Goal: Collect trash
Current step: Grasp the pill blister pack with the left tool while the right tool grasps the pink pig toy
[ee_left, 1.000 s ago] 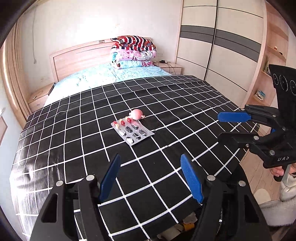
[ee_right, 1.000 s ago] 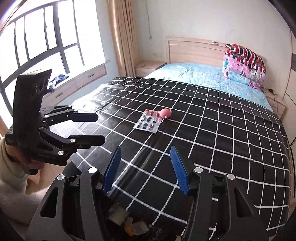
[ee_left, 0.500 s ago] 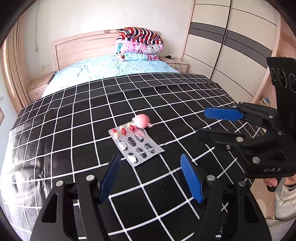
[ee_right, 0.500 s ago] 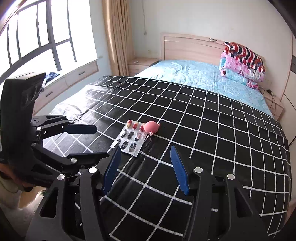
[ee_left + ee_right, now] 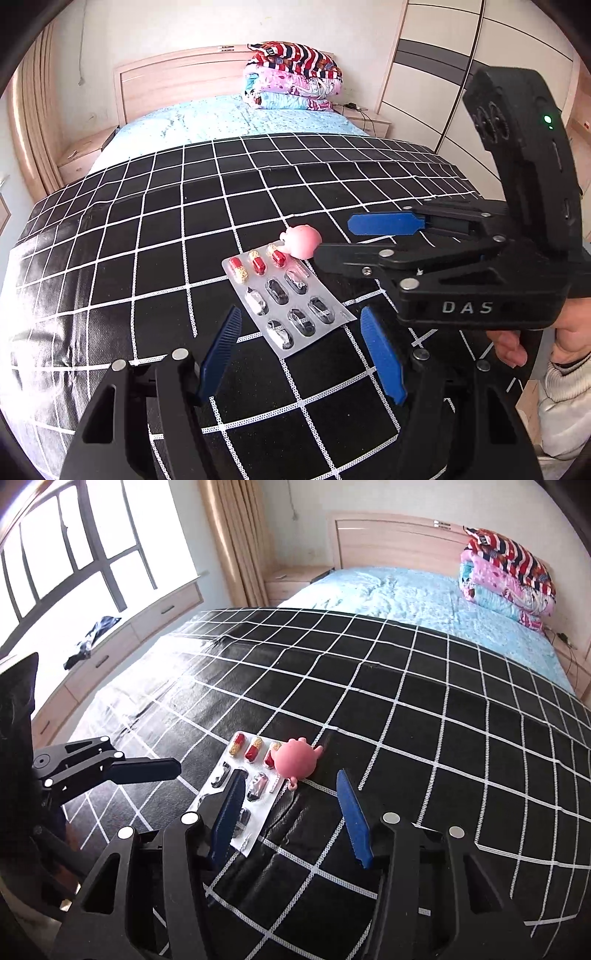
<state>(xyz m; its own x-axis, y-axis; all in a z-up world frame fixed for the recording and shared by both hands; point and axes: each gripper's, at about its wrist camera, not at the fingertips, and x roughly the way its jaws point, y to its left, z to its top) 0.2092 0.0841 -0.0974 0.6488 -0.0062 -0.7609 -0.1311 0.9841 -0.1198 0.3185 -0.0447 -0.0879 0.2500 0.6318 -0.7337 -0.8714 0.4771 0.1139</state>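
A silver blister pack (image 5: 288,299) with three red-and-yellow capsules lies on the black grid bedcover (image 5: 147,258). A small pink pig toy (image 5: 301,242) rests against its far end. My left gripper (image 5: 300,312) is open just above the cover, and the near end of the pack lies between its blue pads without touching them. My right gripper (image 5: 332,240) comes in from the right beside the pig. In the right wrist view the right gripper (image 5: 290,775) is closing. The pig (image 5: 295,762) sits just ahead of its tips, clear of the pads, and its left finger overlaps the pack (image 5: 258,788).
Folded quilts (image 5: 291,77) are stacked on the blue sheet by the wooden headboard. A wardrobe (image 5: 443,74) stands to the right and a window bench with drawers (image 5: 110,627) to the left. A person's hand (image 5: 509,347) holds the right gripper.
Both grippers came forward and down over the bed until the blister pack and pig lie at their tips. The right gripper's jaws have narrowed a little.
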